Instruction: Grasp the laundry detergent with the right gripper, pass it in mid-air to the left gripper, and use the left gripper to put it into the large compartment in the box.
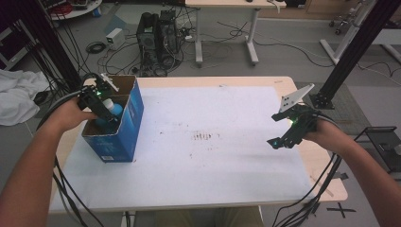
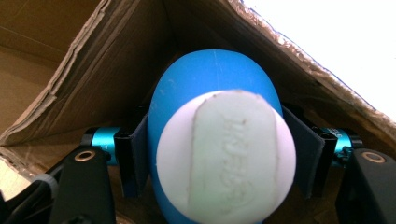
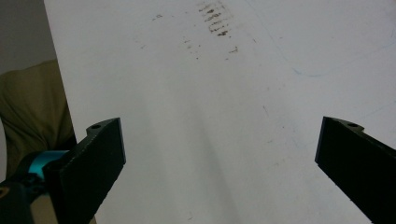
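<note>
At the left of the high view I see my left gripper [image 1: 105, 109] inside the open blue box [image 1: 124, 127], around a blue bottle [image 1: 113, 109]. In the left gripper view the bottle [image 2: 219, 93] with its white cap [image 2: 226, 156] sits between both pads [image 2: 138, 154]; I cannot tell whether they press it. At the right of the high view my right gripper [image 1: 280, 140] hovers over the white surface [image 1: 203, 156], and in its own view the 2 jaws stand spread wide over that stained surface [image 3: 210, 116], with nothing between them.
</note>
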Demonstrator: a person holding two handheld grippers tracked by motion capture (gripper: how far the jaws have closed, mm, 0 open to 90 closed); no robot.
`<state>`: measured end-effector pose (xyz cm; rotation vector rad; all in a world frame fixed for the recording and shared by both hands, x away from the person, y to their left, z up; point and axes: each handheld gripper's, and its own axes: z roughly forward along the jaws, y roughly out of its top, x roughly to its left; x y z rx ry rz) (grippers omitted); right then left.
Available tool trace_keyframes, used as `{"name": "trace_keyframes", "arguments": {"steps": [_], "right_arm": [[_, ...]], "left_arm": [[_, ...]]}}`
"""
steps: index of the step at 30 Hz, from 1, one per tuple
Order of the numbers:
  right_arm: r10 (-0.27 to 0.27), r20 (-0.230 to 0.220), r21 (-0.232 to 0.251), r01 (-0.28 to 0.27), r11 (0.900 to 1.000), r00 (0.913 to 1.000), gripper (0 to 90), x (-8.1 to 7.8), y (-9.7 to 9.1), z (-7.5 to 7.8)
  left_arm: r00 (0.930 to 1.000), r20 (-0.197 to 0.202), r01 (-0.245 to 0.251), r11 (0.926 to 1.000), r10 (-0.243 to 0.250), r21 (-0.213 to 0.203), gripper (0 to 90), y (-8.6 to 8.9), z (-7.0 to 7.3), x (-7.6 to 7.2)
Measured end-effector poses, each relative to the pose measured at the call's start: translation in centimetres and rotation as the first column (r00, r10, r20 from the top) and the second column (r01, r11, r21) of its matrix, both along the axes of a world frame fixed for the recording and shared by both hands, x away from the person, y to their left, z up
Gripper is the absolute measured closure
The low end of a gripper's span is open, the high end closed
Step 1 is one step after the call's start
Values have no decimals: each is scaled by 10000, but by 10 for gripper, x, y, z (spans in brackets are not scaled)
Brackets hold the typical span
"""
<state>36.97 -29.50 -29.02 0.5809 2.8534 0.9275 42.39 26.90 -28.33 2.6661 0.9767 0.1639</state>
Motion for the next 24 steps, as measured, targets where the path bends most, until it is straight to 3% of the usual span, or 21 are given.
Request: {"name": "trace_keyframes", "arguments": {"steps": [2,4,5,10,11,12,17,20,21,24], "right_arm": [[82,9,13,-82,10000,10000,7,0,0,0],[124,33,6,-124,9999,9999,7,1,0,0],[16,31,5,-16,10000,10000,7,0,0,0],[157,52,-9,-157,9999,9999,7,1,1,0],[103,26,0,-103,9999,9999,7,1,2,0],[141,67,-6,-141,9999,9999,7,1,3,-1],[151,-5,-64,-151,9999,9999,7,1,4,-1],[100,10,-35,-100,9999,9999,7,0,5,-1],[116,31,-38,-116,9999,9999,7,0,5,0],[168,68,28,-168,9999,9998,7,1,4,0]], "left_arm": [[10000,23,-70,10000,70,-50,337,1,0,0],[9999,17,160,9998,-160,138,337,3,2,0],[10000,12,-70,9999,70,-96,337,3,2,-1],[9999,113,-49,9998,52,-199,336,6,4,-3],[9998,81,196,9998,-196,15,337,8,7,-2],[9999,138,51,9998,-48,-179,336,8,6,-3],[9998,190,75,9999,-73,-94,293,13,14,-4],[9991,387,-140,9992,155,-379,293,14,18,-5],[9996,263,-31,9997,37,-251,293,14,21,-5],[9992,377,-87,9993,100,-353,293,14,26,-7]]}}
